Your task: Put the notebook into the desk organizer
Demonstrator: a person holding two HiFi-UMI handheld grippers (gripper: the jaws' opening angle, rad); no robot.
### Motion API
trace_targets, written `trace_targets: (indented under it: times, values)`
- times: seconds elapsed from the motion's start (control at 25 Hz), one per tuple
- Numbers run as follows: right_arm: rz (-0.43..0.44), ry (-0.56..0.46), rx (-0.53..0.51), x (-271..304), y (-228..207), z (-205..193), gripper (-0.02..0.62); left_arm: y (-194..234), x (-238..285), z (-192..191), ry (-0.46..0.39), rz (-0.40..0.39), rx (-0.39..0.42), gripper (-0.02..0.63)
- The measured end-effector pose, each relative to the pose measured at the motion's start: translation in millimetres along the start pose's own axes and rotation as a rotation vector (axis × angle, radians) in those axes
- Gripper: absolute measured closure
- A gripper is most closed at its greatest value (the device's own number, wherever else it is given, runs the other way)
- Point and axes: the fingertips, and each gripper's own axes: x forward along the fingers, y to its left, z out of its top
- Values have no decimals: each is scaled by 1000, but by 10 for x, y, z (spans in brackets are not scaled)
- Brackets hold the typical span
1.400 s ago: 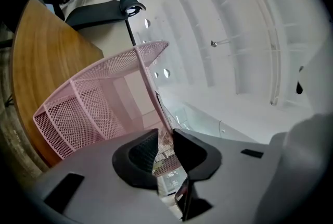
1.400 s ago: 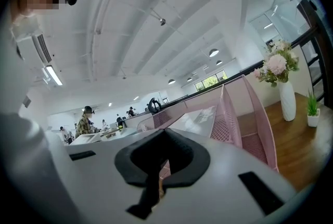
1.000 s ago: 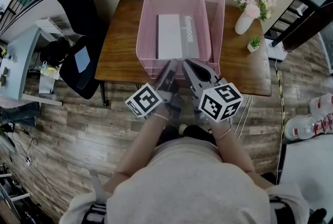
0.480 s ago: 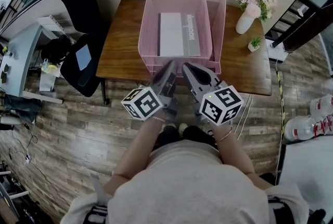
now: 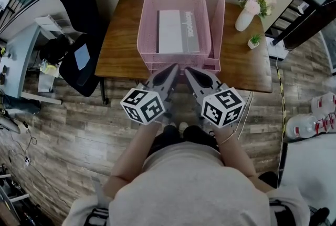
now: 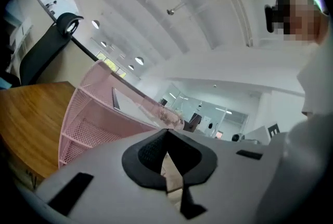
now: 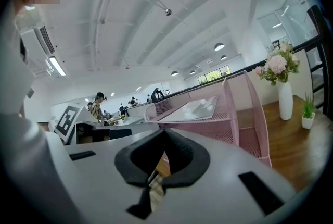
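A grey notebook (image 5: 177,31) lies flat on the top tray of the pink mesh desk organizer (image 5: 144,36) on the wooden desk (image 5: 122,46). Both grippers hang side by side just in front of the desk's near edge, tips toward the organizer. My left gripper (image 5: 175,68) is shut, jaws together with nothing between them. My right gripper (image 5: 187,71) is shut and empty too. In the left gripper view the organizer (image 6: 83,119) shows at left with the notebook (image 6: 125,103) on top. In the right gripper view the organizer (image 7: 229,113) and notebook (image 7: 197,108) lie ahead.
A white vase of pink flowers (image 5: 247,12) and a small potted plant (image 5: 254,41) stand at the desk's right end. A black office chair (image 5: 79,57) sits left of the desk. Water bottles (image 5: 310,117) lie on the wood floor at right.
Both grippers drew back a little from the organizer toward my body. The left gripper's jaws closed. The notebook stayed on the top tray.
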Motion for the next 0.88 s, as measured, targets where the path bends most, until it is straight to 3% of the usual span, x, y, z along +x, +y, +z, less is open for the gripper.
trace_targets:
  times: [0.12, 0.32, 0.44, 0.88]
  values:
    - [-5, 9, -3, -16, 32, -47, 584, -29, 5, -79, 74, 20, 93, 595]
    - [-15, 19, -15, -51, 45, -82, 584, -2, -26, -231, 192, 68, 145, 595]
    - [-17, 31, -27, -53, 43, -124, 584, 1, -65, -295, 247, 91, 235, 595]
    - [5, 113, -71, -40, 55, -399, 585, -134, -167, -405, 280, 27, 367, 595]
